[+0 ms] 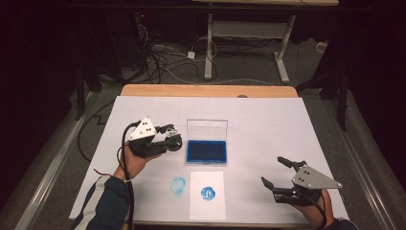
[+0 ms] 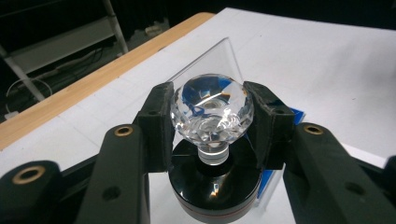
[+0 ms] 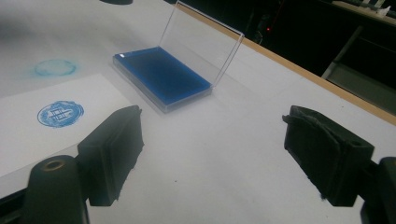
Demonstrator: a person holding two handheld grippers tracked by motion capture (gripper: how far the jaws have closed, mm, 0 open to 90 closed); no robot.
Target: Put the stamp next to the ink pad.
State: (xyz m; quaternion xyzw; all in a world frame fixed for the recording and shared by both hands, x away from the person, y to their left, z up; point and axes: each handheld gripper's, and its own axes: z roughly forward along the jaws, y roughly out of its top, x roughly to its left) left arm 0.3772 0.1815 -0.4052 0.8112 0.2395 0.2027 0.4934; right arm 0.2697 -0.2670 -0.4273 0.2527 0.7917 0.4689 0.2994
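Note:
My left gripper (image 1: 171, 135) is shut on a stamp (image 2: 212, 116) by its clear faceted knob; the stamp's round black base (image 2: 214, 189) hangs below the pads. It sits just left of the open blue ink pad (image 1: 207, 151), whose clear lid (image 1: 207, 129) stands upright at the back. A white card (image 1: 207, 195) in front of the pad bears a round blue print (image 1: 208, 193); the same print (image 3: 60, 114) is in the right gripper view. My right gripper (image 1: 276, 171) rests open at the near right, nothing between its pads (image 3: 116, 144).
A faint blue ring smear (image 1: 178, 185) marks the white table cover (image 1: 268, 120) left of the card. The wooden table edge (image 1: 208, 90) runs along the back. Cables and desk legs (image 1: 209, 48) lie on the floor beyond.

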